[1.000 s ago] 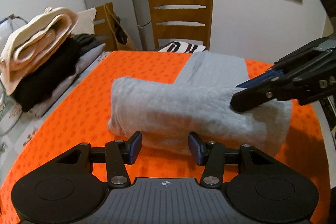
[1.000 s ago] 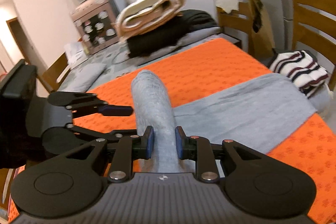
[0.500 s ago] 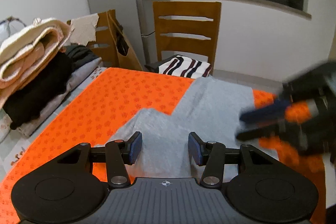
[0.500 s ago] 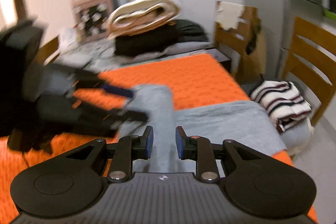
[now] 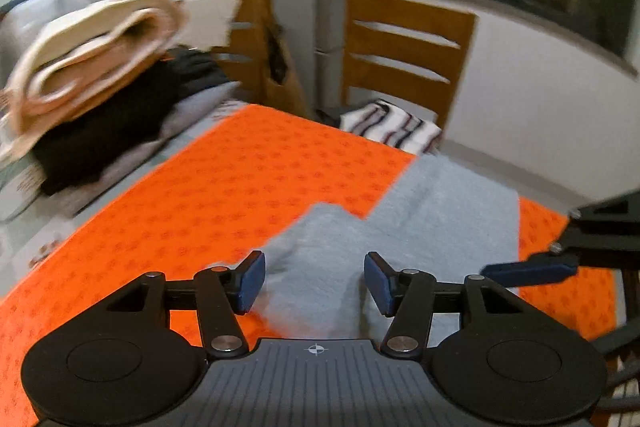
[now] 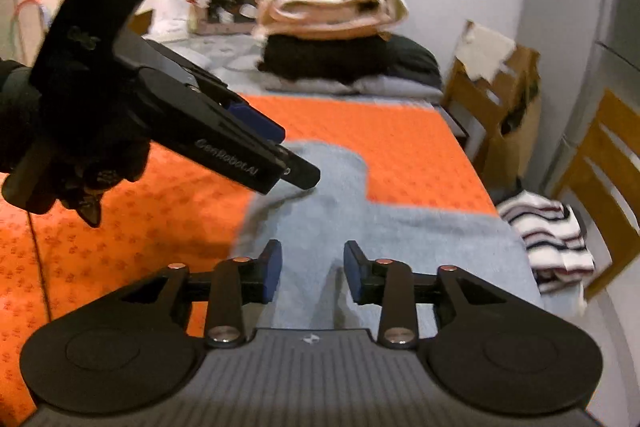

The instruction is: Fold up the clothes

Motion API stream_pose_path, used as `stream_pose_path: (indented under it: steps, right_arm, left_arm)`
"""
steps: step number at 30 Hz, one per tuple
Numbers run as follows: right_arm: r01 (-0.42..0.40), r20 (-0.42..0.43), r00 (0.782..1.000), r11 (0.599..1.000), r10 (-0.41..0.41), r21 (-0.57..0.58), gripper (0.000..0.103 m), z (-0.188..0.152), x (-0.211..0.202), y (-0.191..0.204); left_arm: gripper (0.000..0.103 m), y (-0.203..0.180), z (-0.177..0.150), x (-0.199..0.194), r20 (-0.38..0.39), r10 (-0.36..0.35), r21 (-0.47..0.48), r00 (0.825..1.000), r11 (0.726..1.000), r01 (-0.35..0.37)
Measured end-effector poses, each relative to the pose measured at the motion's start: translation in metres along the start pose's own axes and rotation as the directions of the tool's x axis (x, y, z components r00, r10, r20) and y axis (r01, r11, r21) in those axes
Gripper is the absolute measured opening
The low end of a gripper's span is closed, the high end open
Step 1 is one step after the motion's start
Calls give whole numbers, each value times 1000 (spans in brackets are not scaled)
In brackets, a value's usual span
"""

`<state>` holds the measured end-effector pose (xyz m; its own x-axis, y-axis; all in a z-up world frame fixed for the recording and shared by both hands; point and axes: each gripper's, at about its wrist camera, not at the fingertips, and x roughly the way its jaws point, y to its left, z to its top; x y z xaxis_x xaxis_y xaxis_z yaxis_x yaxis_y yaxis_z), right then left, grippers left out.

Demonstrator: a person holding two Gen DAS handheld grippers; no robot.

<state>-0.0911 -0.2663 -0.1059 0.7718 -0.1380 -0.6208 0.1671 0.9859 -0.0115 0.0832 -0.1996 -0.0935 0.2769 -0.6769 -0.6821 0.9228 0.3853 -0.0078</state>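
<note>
At the far left of the left wrist view a stack of folded clothes (image 5: pixel 92 83) sits on the pale edge of the table — a cream and peach bundle on top, black and grey pieces under it. Next to it spreads the orange patterned cloth (image 5: pixel 224 195) that covers the table, and on its right half lies the grey garment (image 5: pixel 404 227), flat, with a narrower folded part stepping out toward the middle of the cloth. The left gripper (image 5: pixel 314 281) hangs low over the near edge of that garment; its jaws are opening, the grey fabric shows in the gap between the blue pads, and neither pad presses on it. Behind stands a wooden chair (image 5: pixel 404 55) with a striped garment (image 5: pixel 394 129) on its seat. At the right edge the right gripper (image 5: pixel 532 273) reaches in over the grey fabric's right side. In the right wrist view the left gripper appears at the left, held in a dark-gloved hand (image 6: pixel 76 163), its tips just over the garment's folded part. The right gripper (image 6: pixel 312 273) is also opening — the grey garment lies beneath and between its pads, ungripped. The striped garment (image 6: pixel 548 239) is at the far right.
</note>
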Motion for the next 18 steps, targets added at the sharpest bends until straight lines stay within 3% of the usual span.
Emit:
stream_pose_path:
  steps: [5,13,16,18]
  right_arm:
    - [-40,-25,999,995,38,-87,57,8,11,24]
    - [20,-105,994,987,-36,-157,58,4,45,47]
    - [50,-103,992,986,-67,-161,48,2,47,48]
    - [63,-98,992,987,-78,-148,34,2,45,45]
  left_arm:
    - [58,27,-15,-21,-22,78,-60,997,995,-80]
    - [58,44,-39,-46,-25,85,-83,996,993,-87]
    - [58,39,-45,-49,-26,61,-42,998,997,-63]
    - [58,35,-48,-47,-30,44,-11,999,999,-44]
